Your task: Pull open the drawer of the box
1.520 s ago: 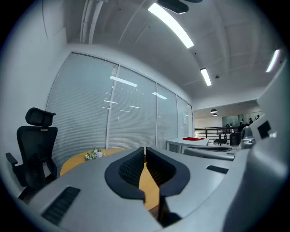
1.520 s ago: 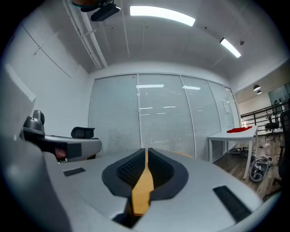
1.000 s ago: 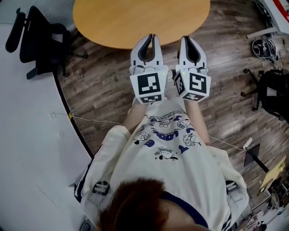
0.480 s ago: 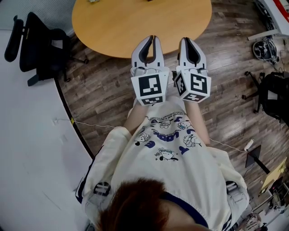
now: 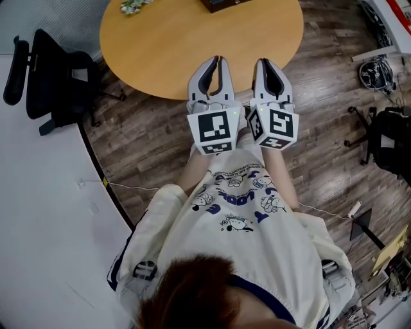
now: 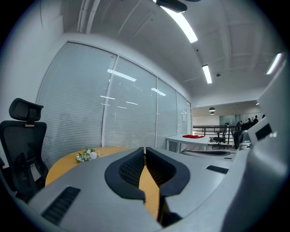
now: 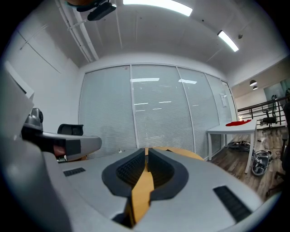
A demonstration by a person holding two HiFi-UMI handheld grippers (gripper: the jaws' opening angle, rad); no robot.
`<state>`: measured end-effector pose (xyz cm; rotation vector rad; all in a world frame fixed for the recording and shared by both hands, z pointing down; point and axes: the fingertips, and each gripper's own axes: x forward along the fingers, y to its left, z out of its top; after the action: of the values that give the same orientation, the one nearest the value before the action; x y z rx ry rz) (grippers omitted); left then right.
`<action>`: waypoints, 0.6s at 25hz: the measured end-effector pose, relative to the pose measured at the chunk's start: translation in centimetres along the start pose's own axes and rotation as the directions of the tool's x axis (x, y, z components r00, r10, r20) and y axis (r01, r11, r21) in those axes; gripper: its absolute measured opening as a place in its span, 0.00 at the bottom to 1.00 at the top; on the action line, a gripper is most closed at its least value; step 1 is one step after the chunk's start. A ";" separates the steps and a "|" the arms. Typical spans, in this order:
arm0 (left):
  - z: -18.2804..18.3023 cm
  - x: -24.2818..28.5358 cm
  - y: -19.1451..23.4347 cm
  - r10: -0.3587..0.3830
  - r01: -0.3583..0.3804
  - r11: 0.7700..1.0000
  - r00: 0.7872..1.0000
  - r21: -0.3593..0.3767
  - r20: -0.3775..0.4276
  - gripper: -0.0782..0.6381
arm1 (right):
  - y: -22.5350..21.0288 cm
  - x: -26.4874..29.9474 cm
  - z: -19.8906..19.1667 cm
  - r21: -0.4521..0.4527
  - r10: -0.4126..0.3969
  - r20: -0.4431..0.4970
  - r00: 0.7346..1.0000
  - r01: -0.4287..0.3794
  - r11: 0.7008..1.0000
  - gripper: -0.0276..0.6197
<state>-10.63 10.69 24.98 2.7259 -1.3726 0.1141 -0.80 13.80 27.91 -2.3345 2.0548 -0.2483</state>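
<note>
At the far edge of the round wooden table point(image 5: 192, 45), a dark brown box point(image 5: 222, 4) is cut off by the top of the head view; its drawer does not show. My left gripper point(image 5: 216, 60) and right gripper point(image 5: 264, 62) are held side by side over the table's near edge, well short of the box. Both are shut with nothing between the jaws. In the left gripper view the left gripper point(image 6: 145, 151) has its tips touching over the tabletop point(image 6: 61, 164). The right gripper point(image 7: 147, 151) is likewise closed tip to tip, and the box is in neither gripper view.
A small bunch of flowers point(image 5: 132, 6) lies at the table's far left, also seen as flowers point(image 6: 87, 155). A black office chair point(image 5: 51, 77) stands left of the table. Another chair point(image 5: 385, 132) and cables sit on the wooden floor at right. A white table point(image 7: 229, 129) stands by the blinds.
The table has come lower in the head view, so the box and the flowers now show at the top. Both grippers stay shut and side by side, slightly further over the table's edge.
</note>
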 end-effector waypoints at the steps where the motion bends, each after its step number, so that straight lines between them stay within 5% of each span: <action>1: 0.0 0.4 0.2 -0.001 0.001 1.000 1.000 0.000 -0.002 0.15 | 0.0 0.4 0.0 0.000 0.000 -0.003 1.000 0.000 1.000 0.11; 15: -1.0 5.1 0.9 0.000 0.000 1.000 0.999 -0.010 -0.048 0.15 | -1.6 4.4 -0.9 0.006 0.000 -0.051 0.999 0.001 1.000 0.11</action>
<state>-8.35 6.21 26.56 2.6968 -1.3567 0.1715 1.19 9.77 29.50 -2.3498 2.0730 -0.3172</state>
